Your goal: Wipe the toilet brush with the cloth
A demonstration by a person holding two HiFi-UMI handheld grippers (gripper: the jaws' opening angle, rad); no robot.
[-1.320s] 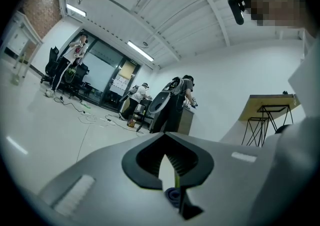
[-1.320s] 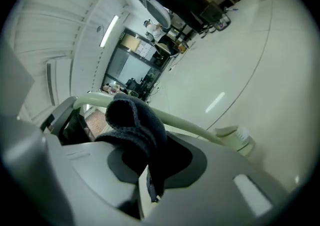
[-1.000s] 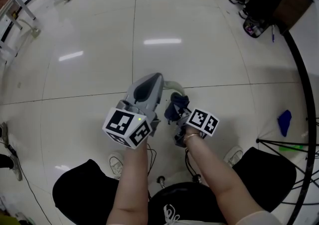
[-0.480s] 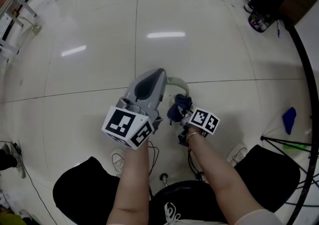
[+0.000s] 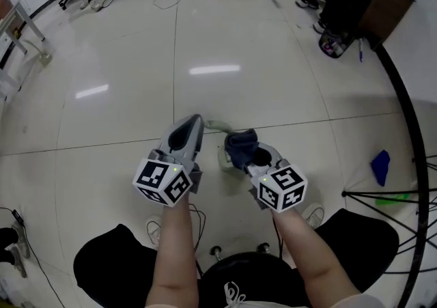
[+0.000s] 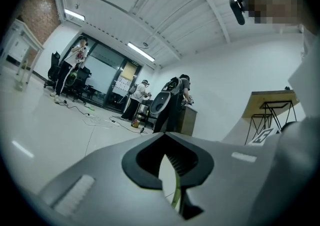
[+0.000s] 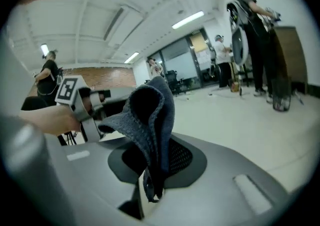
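Right gripper is clamped on a bunched dark blue cloth, leaving its loose fold free for wiping. Left gripper, jaws nearly together, seems to pinch the pale toilet brush, steadying it just left of the cloth.

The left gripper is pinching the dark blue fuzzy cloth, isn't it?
Not quite. It is the right gripper that is pinching the dark blue fuzzy cloth. The right gripper view shows it folded up between that gripper's jaws. The left gripper has only a thin pale handle between its jaws, seemingly the toilet brush's.
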